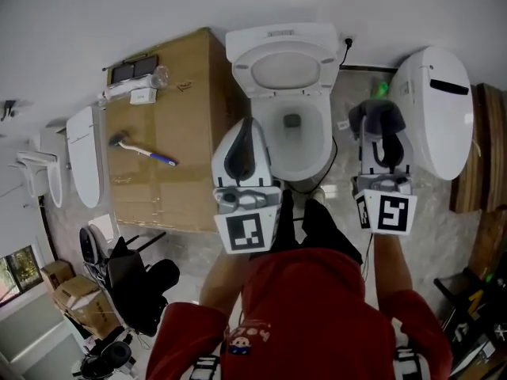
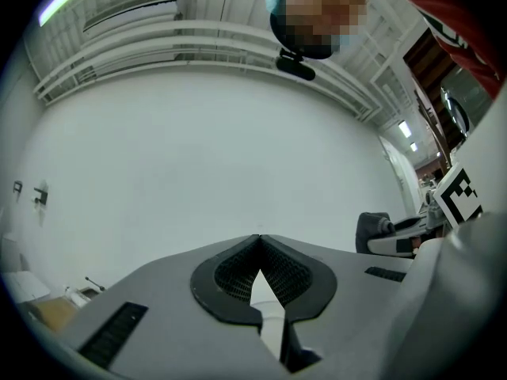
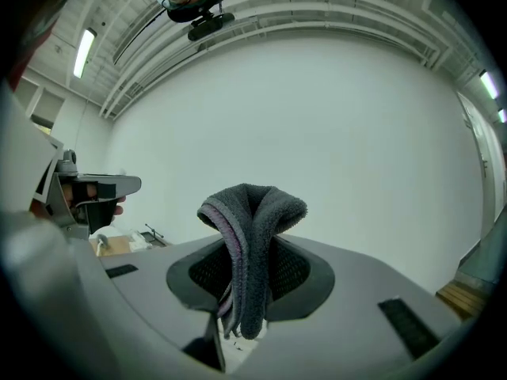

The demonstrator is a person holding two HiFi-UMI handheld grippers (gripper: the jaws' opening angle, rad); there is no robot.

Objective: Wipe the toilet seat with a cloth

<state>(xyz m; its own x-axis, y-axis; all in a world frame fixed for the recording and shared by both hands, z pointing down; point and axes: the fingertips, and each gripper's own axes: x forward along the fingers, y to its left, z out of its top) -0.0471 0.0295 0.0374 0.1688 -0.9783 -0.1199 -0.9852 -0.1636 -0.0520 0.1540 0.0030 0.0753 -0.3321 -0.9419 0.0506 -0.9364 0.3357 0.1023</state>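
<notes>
Head view overhead; gripper views level, facing wall (image 2: 198, 157)

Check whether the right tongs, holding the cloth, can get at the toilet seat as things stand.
Probably yes. The right tongs, shut on the grey cloth, hang just right of the toilet seat. The lid is up, nothing lies between, and the left tongs are over the opposite side.

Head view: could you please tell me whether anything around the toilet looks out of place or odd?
Yes: a brush lies loose on the big cardboard box left of the toilet, and a detached-looking white lid sits beyond the box, apart from any bowl. Nothing looks spilled or broken.
</notes>
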